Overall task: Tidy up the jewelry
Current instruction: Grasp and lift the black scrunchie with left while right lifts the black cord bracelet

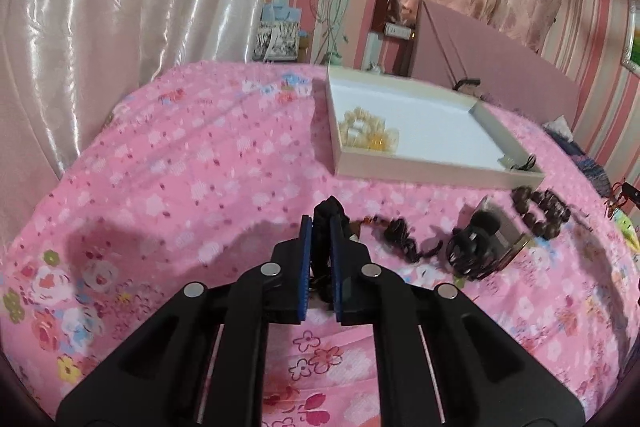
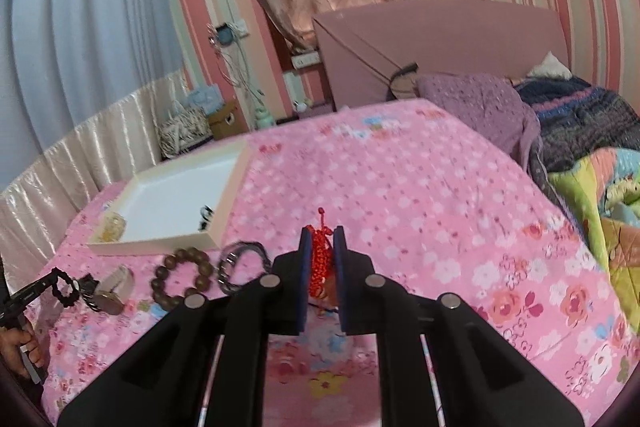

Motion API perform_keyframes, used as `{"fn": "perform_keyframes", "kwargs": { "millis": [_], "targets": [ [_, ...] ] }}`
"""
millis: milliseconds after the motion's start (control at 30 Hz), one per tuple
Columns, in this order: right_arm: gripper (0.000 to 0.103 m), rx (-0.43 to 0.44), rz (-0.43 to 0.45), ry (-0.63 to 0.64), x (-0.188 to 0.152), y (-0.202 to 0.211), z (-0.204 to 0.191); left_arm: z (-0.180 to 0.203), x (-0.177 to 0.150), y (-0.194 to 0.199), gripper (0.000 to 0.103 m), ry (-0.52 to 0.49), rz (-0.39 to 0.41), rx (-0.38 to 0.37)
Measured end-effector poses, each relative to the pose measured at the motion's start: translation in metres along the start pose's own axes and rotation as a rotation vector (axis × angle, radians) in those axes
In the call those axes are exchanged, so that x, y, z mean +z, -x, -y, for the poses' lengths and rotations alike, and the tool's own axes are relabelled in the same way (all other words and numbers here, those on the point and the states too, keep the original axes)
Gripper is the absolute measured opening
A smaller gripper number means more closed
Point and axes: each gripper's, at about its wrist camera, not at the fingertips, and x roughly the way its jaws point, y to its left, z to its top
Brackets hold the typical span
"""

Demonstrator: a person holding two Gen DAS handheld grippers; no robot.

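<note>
My left gripper (image 1: 321, 227) is shut on a black beaded bracelet (image 1: 326, 213), held just above the pink bedspread. My right gripper (image 2: 322, 235) is shut on a red braided bracelet (image 2: 320, 259). A shallow white box (image 1: 432, 169) lies ahead and to the right of the left gripper, with a pale yellow bead bracelet (image 1: 366, 133) in its near left corner and a small dark item (image 1: 520, 163) in its near right corner. The box (image 2: 176, 239) also shows in the right wrist view, to the left. A brown wooden bead bracelet (image 2: 182, 277), a dark braided bangle (image 2: 240, 265) and a watch (image 2: 110, 291) lie loose in front of the box.
A pink floral bedspread (image 2: 400, 195) covers the bed. Folded blankets (image 2: 580, 131) are piled at the right, below a pink headboard (image 2: 440, 39). Satin drapes (image 1: 80, 67) hang along the left side. The left gripper (image 2: 60, 287) shows at the left edge of the right wrist view.
</note>
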Motion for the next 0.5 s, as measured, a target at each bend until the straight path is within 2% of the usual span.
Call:
{"fn": "perform_keyframes", "kwargs": {
  "millis": [233, 367, 500],
  "targets": [
    [0.01, 0.099, 0.033, 0.02, 0.017, 0.014, -0.021, 0.006, 0.026, 0.023, 0.006, -0.028, 0.072, 0.003],
    [0.01, 0.135, 0.048, 0.014, 0.024, 0.018, -0.025, 0.018, 0.037, 0.032, 0.006, -0.066, 0.106, -0.009],
    [0.01, 0.207, 0.054, -0.017, 0.03, 0.017, -0.024, 0.03, 0.051, 0.037, 0.006, -0.092, 0.138, -0.029]
  ]
}}
